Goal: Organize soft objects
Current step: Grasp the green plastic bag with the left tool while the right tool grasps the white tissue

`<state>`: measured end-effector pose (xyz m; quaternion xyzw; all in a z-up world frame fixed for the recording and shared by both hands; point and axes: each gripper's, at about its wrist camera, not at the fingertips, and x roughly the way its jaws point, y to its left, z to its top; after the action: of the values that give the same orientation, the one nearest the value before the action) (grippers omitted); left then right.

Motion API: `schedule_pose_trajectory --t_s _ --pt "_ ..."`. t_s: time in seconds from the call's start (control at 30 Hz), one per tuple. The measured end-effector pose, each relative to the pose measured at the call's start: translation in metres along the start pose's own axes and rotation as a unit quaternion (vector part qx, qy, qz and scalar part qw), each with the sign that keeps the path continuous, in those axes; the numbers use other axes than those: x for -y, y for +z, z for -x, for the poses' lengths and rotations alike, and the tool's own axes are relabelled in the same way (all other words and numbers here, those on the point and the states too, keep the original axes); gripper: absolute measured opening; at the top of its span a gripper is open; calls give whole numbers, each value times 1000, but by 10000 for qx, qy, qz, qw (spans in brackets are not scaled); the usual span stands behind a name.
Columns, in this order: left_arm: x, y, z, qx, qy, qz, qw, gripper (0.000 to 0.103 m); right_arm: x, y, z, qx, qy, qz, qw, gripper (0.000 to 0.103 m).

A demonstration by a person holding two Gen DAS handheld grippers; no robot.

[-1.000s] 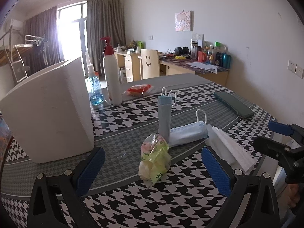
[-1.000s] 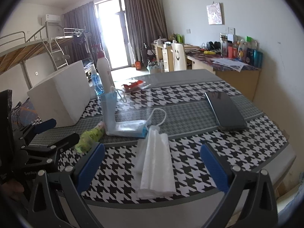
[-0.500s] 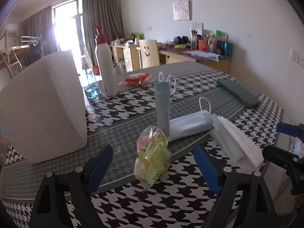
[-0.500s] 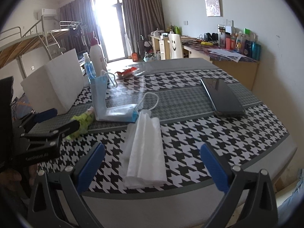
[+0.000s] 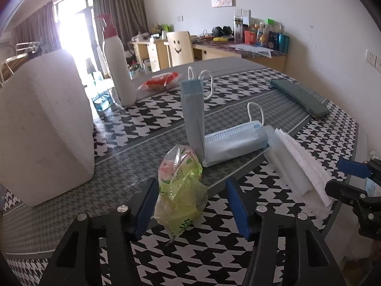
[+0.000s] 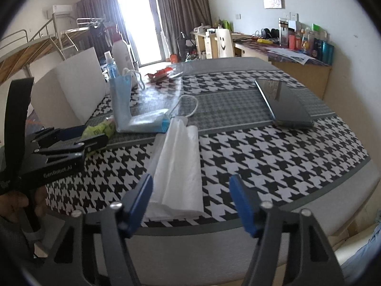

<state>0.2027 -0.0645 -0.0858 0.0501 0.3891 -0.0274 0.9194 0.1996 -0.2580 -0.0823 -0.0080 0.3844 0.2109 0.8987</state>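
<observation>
A crumpled green and pink plastic bag (image 5: 181, 190) lies on the houndstooth tablecloth (image 5: 142, 121). My left gripper (image 5: 190, 205) is low over it with the bag between its closing jaws; the pads stand just clear of it. A folded stack of white tissue (image 6: 178, 164) lies near the table's front edge. Its near end sits between the closing jaws of my right gripper (image 6: 190, 202), and the right pad is apart from it. A stack of blue face masks (image 5: 228, 143) lies bent behind both, one half standing upright.
A white foam box (image 5: 45, 124) stands at the left. Behind it are a white pump bottle (image 5: 116, 71) and a blue spray bottle (image 6: 112, 68). A red snack packet (image 5: 159, 82) lies further back. A dark flat device (image 6: 283, 102) lies at the right.
Both grippers have sunk toward the table and their jaws have narrowed. The bag now sits between the left fingers and the tissue's end between the right fingers.
</observation>
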Motion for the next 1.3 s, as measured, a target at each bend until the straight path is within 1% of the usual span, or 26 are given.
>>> schedule_pose_trajectory --t_s 0.1,0.13,0.17,0.27,0.3,0.4,0.47,0.5,0.57,0.67,0.83,0.97,1.1,1.3 --pt "-1 1 -5 -107 -53 32 9999 49 0 -2 -6 -156 13 32 9999 54" --pt "-1 1 -6 -135 -62 46 9999 48 -1 -2 -7 -177 -13 52 9998 46" --pt "-1 1 -7 -152 -73 57 9998 45 -2 -3 -9 -198 -32 96 9998 44" --pt "-2 0 -9 -220 -135 76 9996 40 -5 -2 -10 -223 9 162 9996 44" --pt "-3 0 -9 -234 -131 87 9996 37 -7 -2 -11 -235 -19 194 9995 44" --pt "-3 0 -10 -252 -116 73 9996 33 -9 -1 -13 -265 -111 274 9992 42" --pt "-5 0 -9 -238 -148 105 9996 32 -11 0 -14 -293 -255 318 9987 31" --pt "-5 0 -9 -231 -153 121 9995 31 -14 0 -15 -297 -296 359 9985 28" --pt "-6 -1 -7 -185 -167 131 9996 31 -21 0 -16 -301 -322 502 9978 17" --pt "-7 -3 -4 -154 -213 136 9996 30 -27 -1 -17 -297 -297 633 9971 8" --pt "-9 -4 6 -9 -269 169 9995 29 -20 1 -12 -283 -209 506 9981 5" --pt "-12 -5 15 100 -337 224 9991 29 -18 6 -1 -100 -151 462 9988 5" --pt "-12 -5 24 194 -394 216 9988 29 -17 13 8 52 -184 431 9989 5" --pt "-15 -5 32 303 -415 237 9984 29 -18 25 20 266 -168 381 9988 5"
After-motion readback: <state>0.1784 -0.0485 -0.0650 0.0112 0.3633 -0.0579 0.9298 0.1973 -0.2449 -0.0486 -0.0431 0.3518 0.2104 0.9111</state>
